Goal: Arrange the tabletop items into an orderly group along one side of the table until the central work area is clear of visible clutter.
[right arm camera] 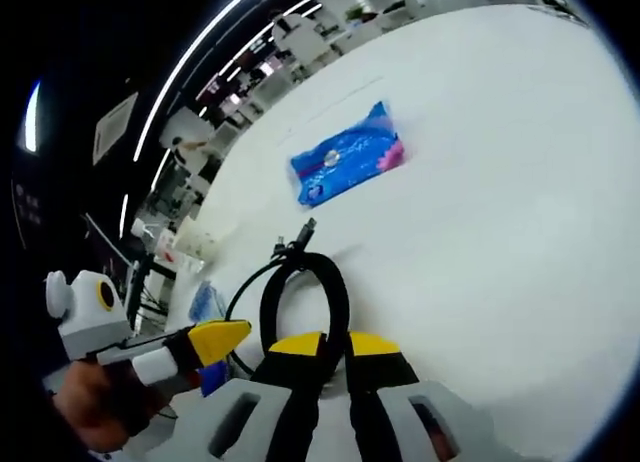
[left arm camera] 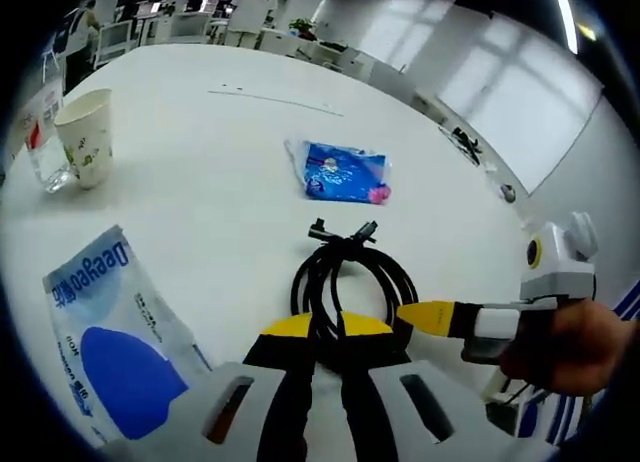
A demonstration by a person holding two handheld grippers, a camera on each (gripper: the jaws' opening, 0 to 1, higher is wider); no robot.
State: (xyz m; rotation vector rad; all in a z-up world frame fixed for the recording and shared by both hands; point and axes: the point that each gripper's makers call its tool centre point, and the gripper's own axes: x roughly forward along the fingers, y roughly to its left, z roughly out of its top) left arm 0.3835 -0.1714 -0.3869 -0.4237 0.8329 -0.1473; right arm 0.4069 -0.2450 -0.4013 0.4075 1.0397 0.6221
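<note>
A coiled black cable [left arm camera: 350, 272] lies on the white table [left arm camera: 220, 212] right in front of me. My left gripper [left arm camera: 328, 327] is shut on the coil's near left strands, yellow tips on either side. My right gripper [left arm camera: 425, 317], held by a hand, comes in from the right with its tip against the coil's right side. In the right gripper view the cable [right arm camera: 300, 282] loops up between my right gripper's [right arm camera: 332, 344] yellow tips, which are shut on it. The left gripper [right arm camera: 222, 338] points at the coil from the left.
A blue wipes packet [left arm camera: 345, 174] [right arm camera: 345, 157] lies beyond the cable. A blue-and-white pouch [left arm camera: 115, 342] lies at the near left. A paper cup [left arm camera: 88, 134] and a clear glass [left arm camera: 45, 152] stand at the far left. Office chairs ring the table's far edge.
</note>
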